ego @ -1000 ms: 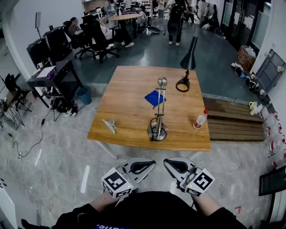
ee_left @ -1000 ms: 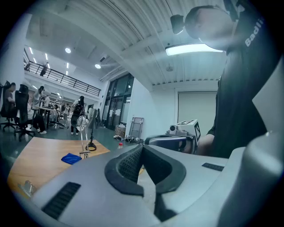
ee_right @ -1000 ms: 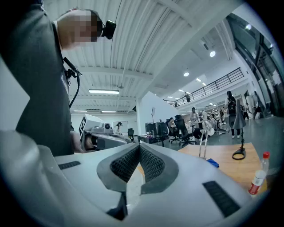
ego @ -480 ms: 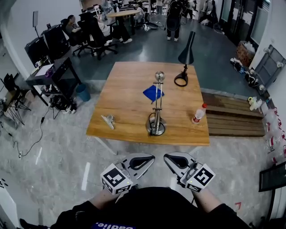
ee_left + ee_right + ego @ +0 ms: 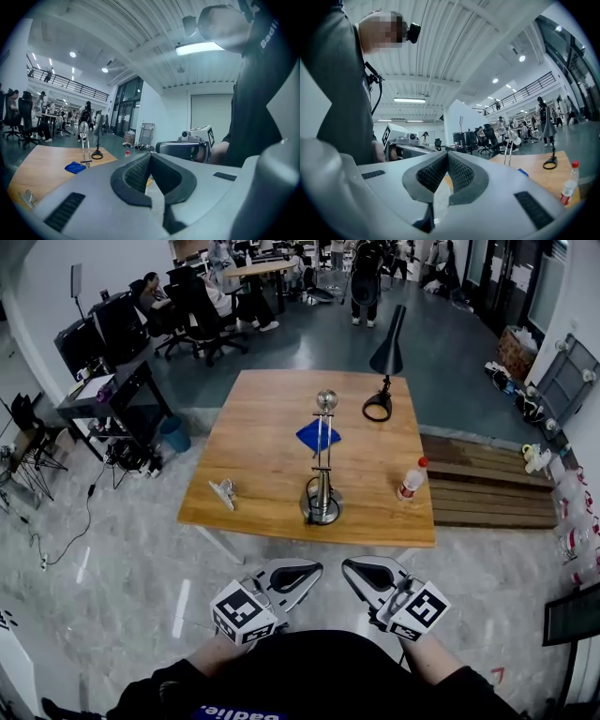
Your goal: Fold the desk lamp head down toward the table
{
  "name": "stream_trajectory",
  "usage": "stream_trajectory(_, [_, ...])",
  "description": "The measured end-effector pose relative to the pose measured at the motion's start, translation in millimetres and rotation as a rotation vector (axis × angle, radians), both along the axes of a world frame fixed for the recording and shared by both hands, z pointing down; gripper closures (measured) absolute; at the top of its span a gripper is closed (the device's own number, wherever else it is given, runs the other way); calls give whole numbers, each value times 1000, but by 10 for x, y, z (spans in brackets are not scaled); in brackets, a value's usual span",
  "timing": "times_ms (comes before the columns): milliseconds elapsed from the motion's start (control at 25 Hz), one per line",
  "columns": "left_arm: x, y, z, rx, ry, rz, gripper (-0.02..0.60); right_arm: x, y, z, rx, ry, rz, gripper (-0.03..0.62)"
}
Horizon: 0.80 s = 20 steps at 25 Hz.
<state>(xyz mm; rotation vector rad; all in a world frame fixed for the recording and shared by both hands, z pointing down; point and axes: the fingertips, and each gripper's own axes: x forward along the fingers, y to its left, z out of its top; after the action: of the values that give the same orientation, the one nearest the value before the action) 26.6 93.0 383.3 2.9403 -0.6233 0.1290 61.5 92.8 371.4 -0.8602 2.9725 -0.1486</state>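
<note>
Left tongs [image 5: 298,577]: clenched tight, pads flat against each other, nothing pinched in there. Right tongs [image 5: 367,576]: same deal, jaws closed on air. Both are held low in front of the person's dark top [image 5: 309,681], tips aimed at each other with a small gap between them. Neither touches anything, and both sit off the near edge of the wooden table [image 5: 262,456], over the marbled floor [image 5: 122,587].

Out on the table, reading it like a clock face from the head view: the silver desk lamp [image 5: 322,493] has its round base at about 6 o'clock, close to the near edge. The stem's upright and the round head is up at the top, so not folded down. Just behind it, around the middle, lies a blue cloth [image 5: 307,435]. A second lamp, the black lamp [image 5: 389,348], stands at 1 o'clock with a ring base and a cone shade held high. A clear bottle [image 5: 410,481] with a red cap is at 4 o'clock. There's a small pale clip-like thing [image 5: 224,493] at 8 o'clock, can't tell what exactly.

Further out: a slatted wooden platform [image 5: 487,488] at 3 o'clock beside the table, a black cart [image 5: 117,404] with gear at 10 o'clock, and people [image 5: 230,301] on office chairs way out at 12.
</note>
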Motion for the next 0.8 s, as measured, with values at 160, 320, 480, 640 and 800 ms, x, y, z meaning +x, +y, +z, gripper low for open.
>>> stream_trajectory(160, [208, -16, 35, 8, -9, -19, 574, 181, -28, 8, 10, -14, -24, 588])
stream_trajectory(320, [321, -61, 86, 17, -23, -49, 574, 316, -54, 40, 7, -38, -44, 588])
stream_trajectory(480, [320, -204, 147, 12, -22, -77, 574, 372, -176, 56, -3, -45, -51, 588])
stream_trajectory(640, [342, -475, 239, 16, -27, -64, 574, 407, -446, 89, -13, -39, -32, 588])
stream_trajectory(800, [238, -906, 389, 0, -25, -29, 574, 292, -833, 132, -39, -26, 0, 588])
